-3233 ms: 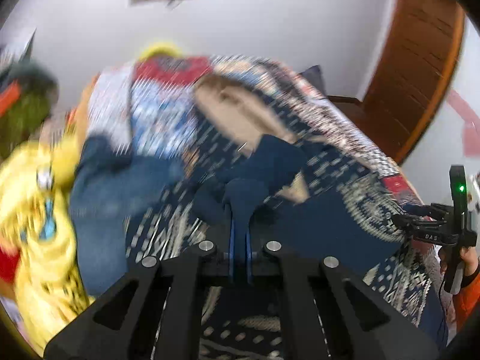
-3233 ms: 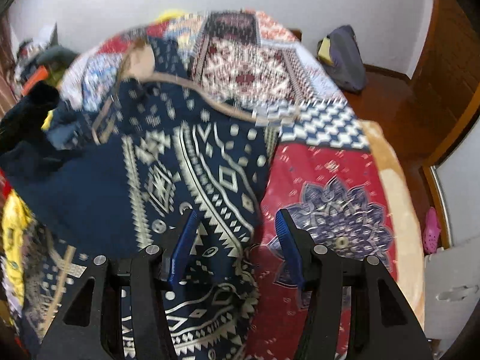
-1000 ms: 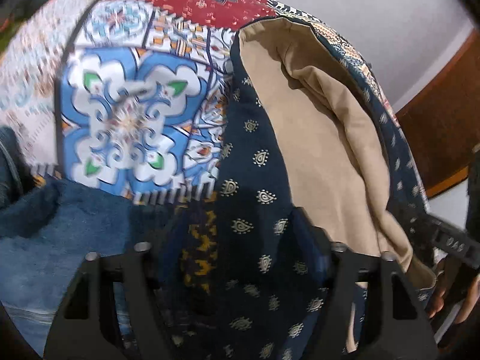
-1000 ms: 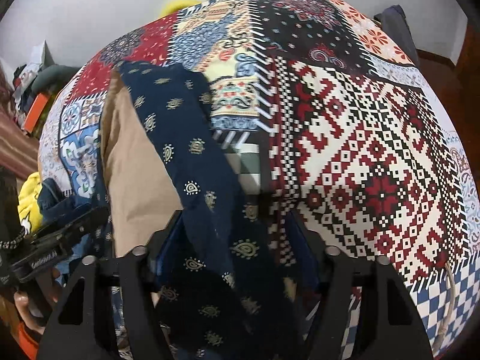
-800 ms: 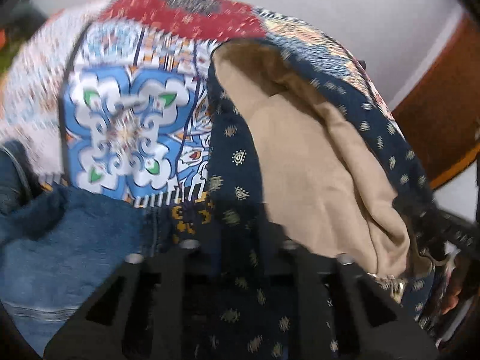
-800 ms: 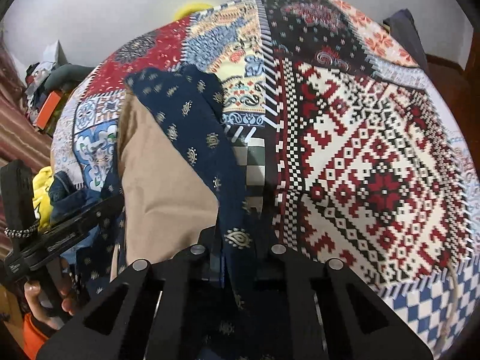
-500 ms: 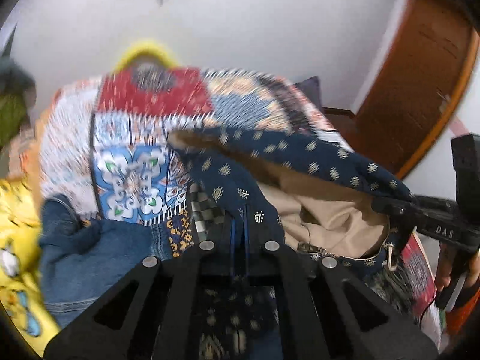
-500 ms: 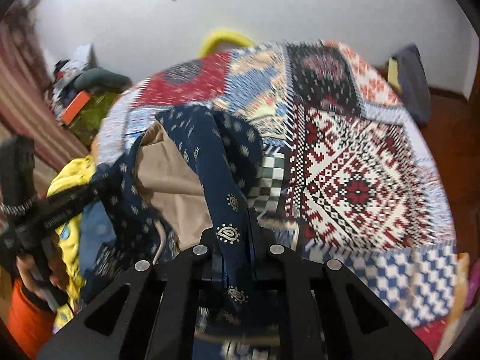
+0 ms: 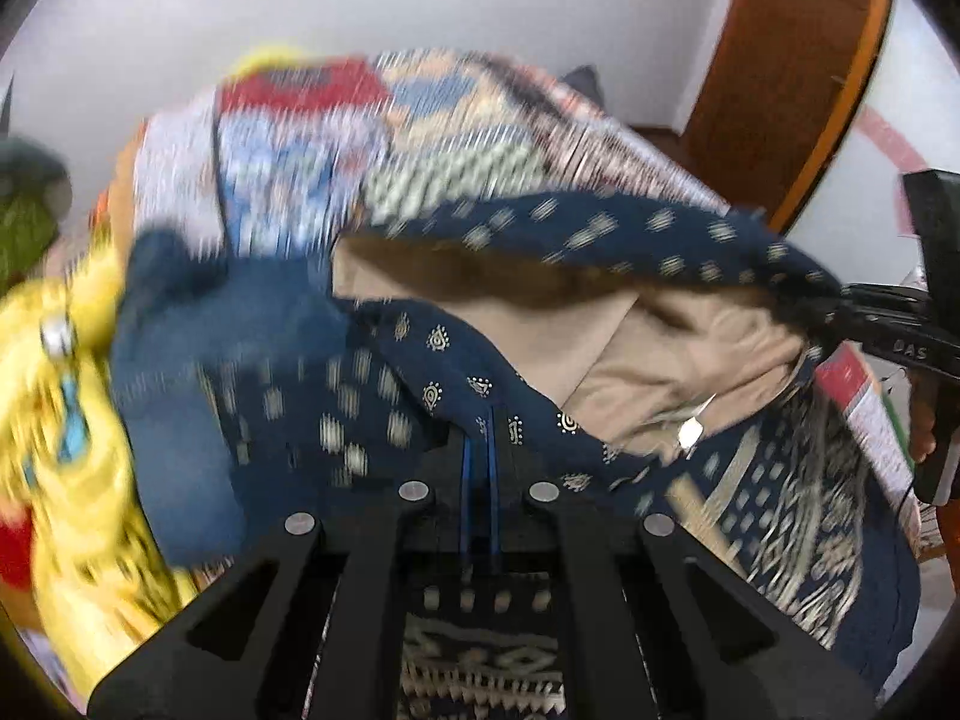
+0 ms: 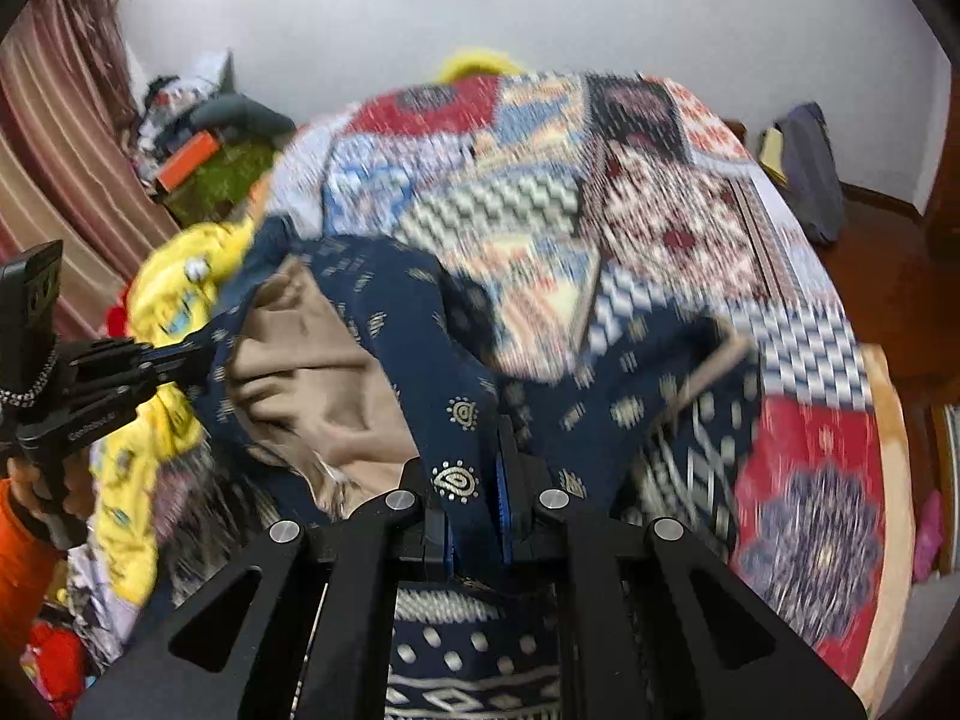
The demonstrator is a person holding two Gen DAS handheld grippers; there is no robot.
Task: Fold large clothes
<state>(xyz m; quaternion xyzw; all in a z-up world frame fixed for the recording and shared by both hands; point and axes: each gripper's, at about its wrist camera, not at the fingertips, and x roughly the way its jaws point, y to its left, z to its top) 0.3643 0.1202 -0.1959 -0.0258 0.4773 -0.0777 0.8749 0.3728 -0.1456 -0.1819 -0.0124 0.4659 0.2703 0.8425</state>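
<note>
A large navy garment (image 9: 456, 360) with small gold motifs and a tan lining (image 9: 678, 354) hangs lifted above the patchwork bedspread (image 9: 456, 168). My left gripper (image 9: 478, 438) is shut on its printed edge. My right gripper (image 10: 474, 480) is shut on the same garment (image 10: 420, 324) at another point of that edge. The cloth stretches between the two, its tan lining (image 10: 312, 372) facing up. In the left wrist view the right gripper (image 9: 840, 306) shows at the right edge, and in the right wrist view the left gripper (image 10: 180, 357) shows at the left.
A yellow printed cloth (image 9: 72, 420) and blue jeans (image 9: 180, 372) lie left of the garment. The bedspread (image 10: 690, 228) stretches back to a white wall. A wooden door (image 9: 792, 78) stands at the right, a dark bag (image 10: 807, 168) on the floor, clutter (image 10: 198, 144) at the back left.
Both grippers closed on the garment's navy edge, then lifted it and pulled it back off the bedspread. More of the bed and room shows now.
</note>
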